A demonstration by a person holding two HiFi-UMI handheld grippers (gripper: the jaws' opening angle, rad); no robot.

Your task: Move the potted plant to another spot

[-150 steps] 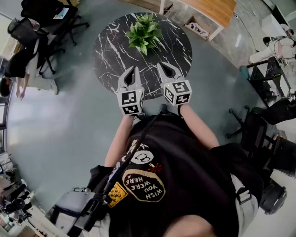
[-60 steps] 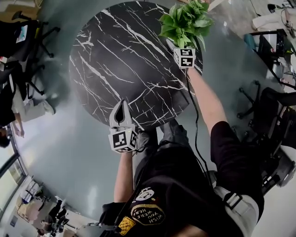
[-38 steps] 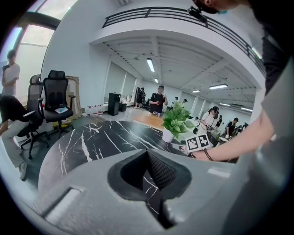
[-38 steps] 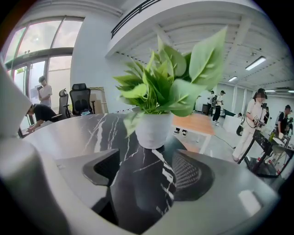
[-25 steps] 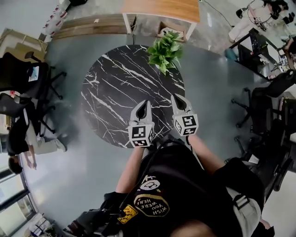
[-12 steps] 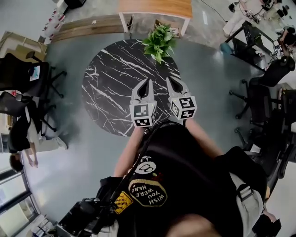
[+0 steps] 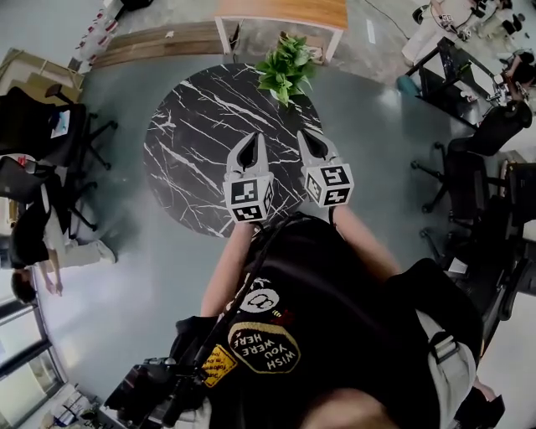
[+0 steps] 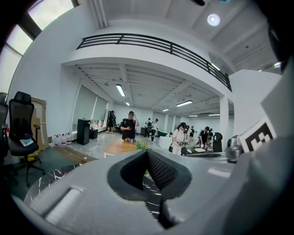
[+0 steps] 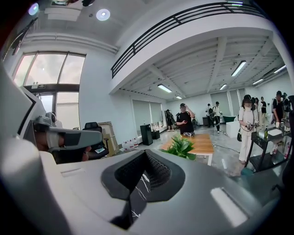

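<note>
The potted plant [image 7: 285,67], a bushy green one, stands at the far edge of the round black marble table [image 7: 193,142]. My left gripper [image 7: 258,136] and right gripper [image 7: 303,134] hover side by side over the table's near part, well short of the plant, both shut with nothing in them. In the left gripper view the jaws of the left gripper [image 8: 147,153] meet, with a bit of the plant [image 8: 140,145] just above them. The right gripper [image 9: 146,153] is shut too, and the plant [image 9: 180,147] shows ahead, to its right.
A wooden table [image 7: 285,12] stands just behind the plant. Black office chairs [image 7: 50,126] and a seated person [image 7: 33,243] are at the left, more chairs [image 7: 477,167] and desks at the right. Several people stand further back [image 9: 186,120].
Earlier the right gripper was at the plant, which now stands nearer the table's far edge. Both grippers have since drawn back and, over the last second, risen; the plant stays put.
</note>
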